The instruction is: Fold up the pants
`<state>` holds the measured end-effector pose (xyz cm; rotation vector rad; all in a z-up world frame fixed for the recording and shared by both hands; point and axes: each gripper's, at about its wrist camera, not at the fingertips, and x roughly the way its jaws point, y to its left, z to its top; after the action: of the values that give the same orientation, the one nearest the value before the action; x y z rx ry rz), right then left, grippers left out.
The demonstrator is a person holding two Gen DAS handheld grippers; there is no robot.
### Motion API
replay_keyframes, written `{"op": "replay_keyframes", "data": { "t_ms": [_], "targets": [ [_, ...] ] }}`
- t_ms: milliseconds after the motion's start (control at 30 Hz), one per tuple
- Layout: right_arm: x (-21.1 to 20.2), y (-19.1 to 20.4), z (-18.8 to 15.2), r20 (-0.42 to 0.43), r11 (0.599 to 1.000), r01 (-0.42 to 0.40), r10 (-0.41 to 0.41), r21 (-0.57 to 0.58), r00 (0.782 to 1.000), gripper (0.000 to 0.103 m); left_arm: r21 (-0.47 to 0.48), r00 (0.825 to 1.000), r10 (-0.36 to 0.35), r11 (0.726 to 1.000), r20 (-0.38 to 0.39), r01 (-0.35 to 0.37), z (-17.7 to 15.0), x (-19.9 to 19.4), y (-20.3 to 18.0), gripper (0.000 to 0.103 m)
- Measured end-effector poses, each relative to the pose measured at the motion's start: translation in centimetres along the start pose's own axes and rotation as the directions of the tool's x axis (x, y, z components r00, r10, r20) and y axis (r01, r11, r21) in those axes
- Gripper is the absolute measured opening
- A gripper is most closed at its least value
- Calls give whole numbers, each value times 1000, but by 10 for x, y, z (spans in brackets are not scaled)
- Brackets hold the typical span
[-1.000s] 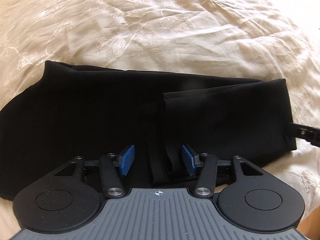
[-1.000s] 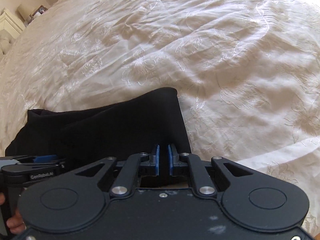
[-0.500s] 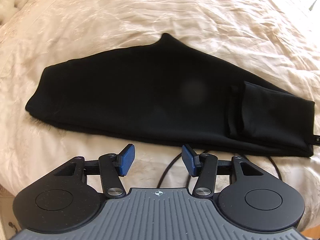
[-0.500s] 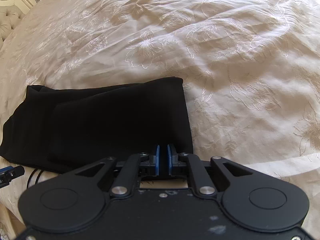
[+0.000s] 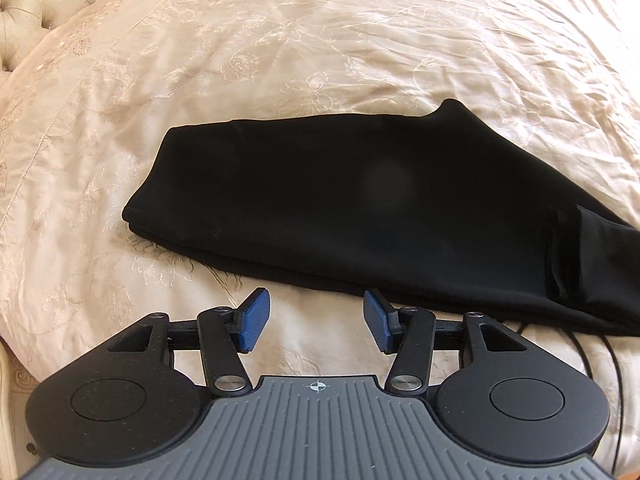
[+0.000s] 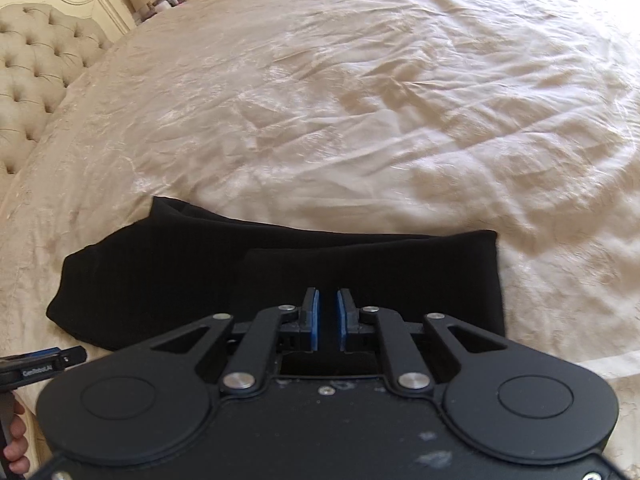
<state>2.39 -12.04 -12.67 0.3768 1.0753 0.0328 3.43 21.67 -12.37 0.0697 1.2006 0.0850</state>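
Nearest us, our left tool [image 5: 316,320] hangs spread wide and empty, our right tool [image 6: 328,320] nearly pinched with nothing between, over one pair of black pants [image 5: 360,208] folded on the one cream bed [image 5: 280,40].

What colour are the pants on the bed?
Black, plain all over. The pants show best in the left wrist view.

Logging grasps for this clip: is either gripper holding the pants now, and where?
Nothing is held. The left gripper is open short of the pants; the right gripper has nearly closed, empty jaws.
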Motion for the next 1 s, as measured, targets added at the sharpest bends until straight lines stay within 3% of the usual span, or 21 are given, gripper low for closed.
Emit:
{"op": "replay_keyframes", "data": {
  "t_ms": [233, 433, 667, 767, 1000],
  "targets": [
    [43, 97, 9, -46, 995, -81, 78, -61, 996, 12, 3, 999, -12, 1000, 40, 12, 11, 6, 51, 50],
    [96, 156, 30, -62, 992, -81, 75, -99, 995, 12, 31, 998, -26, 999, 60, 24, 22, 15, 99, 50],
    [160, 169, 65, -78, 996, 20, -27, -89, 997, 12, 35, 996, -66, 997, 53, 64, 38, 27, 136, 50],
    [185, 164, 70, -109, 995, 65, -72, -69, 991, 6, 32, 995, -75, 997, 61, 73, 43, 30, 146, 50],
    [198, 169, 69, -99, 991, 99, -108, -92, 989, 4, 0, 984, -153, 988, 87, 153, 53, 38, 162, 52]
  ]
}}
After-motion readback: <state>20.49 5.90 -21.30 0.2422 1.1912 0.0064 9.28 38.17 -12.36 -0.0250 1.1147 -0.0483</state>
